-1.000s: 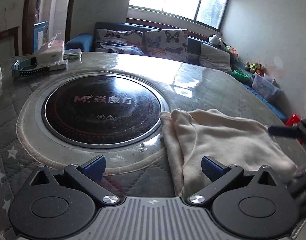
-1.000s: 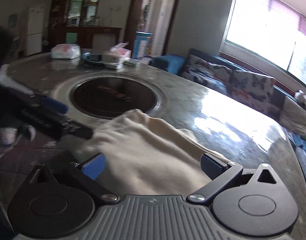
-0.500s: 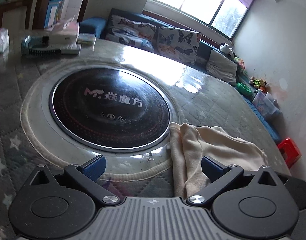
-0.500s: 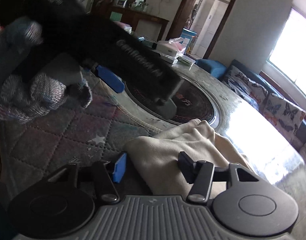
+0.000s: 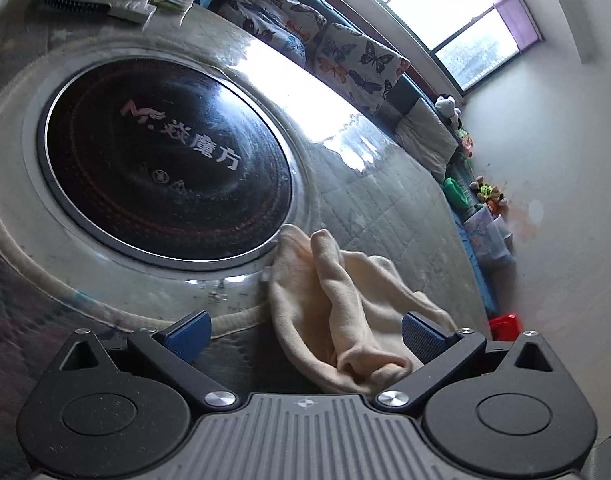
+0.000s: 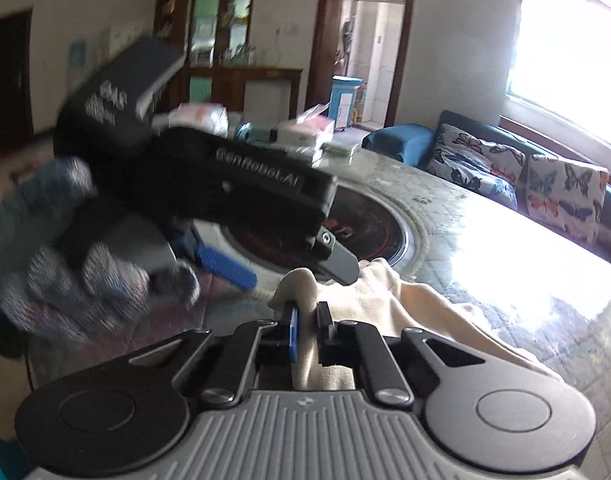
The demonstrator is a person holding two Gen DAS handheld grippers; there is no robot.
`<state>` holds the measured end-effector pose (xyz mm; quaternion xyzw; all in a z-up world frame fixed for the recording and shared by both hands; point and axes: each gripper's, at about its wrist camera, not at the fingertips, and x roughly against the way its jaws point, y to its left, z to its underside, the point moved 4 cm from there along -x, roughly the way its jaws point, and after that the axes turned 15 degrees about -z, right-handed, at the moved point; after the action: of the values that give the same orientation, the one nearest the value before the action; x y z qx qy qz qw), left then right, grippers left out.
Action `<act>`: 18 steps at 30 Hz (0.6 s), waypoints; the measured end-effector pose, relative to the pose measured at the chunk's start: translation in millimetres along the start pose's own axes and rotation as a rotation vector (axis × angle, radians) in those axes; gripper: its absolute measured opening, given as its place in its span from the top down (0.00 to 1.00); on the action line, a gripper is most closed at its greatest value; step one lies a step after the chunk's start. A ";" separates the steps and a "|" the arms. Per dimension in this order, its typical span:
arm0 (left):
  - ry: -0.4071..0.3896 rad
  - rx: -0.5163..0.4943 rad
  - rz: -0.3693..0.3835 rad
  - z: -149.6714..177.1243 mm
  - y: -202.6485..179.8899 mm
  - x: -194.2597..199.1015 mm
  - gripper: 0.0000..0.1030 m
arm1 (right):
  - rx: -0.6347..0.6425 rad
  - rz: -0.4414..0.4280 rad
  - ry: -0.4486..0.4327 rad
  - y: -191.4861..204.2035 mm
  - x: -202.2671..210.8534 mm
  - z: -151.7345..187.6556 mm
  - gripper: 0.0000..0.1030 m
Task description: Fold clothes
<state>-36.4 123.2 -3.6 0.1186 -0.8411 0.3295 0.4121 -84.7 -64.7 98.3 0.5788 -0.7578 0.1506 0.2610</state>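
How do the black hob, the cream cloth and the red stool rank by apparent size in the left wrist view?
1. Hob, largest.
2. Cloth, though it is nearer to the camera, which flatters it.
3. Stool, smallest and far away.
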 end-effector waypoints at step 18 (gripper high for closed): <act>0.117 0.154 0.109 6.3 5.9 -22.2 0.70 | -0.033 -0.089 -0.040 5.1 27.3 23.9 0.89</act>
<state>-29.0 122.0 -26.2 0.0845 -0.7932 0.4213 0.4316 -100.2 -97.7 94.7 0.6105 -0.7386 0.1148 0.2619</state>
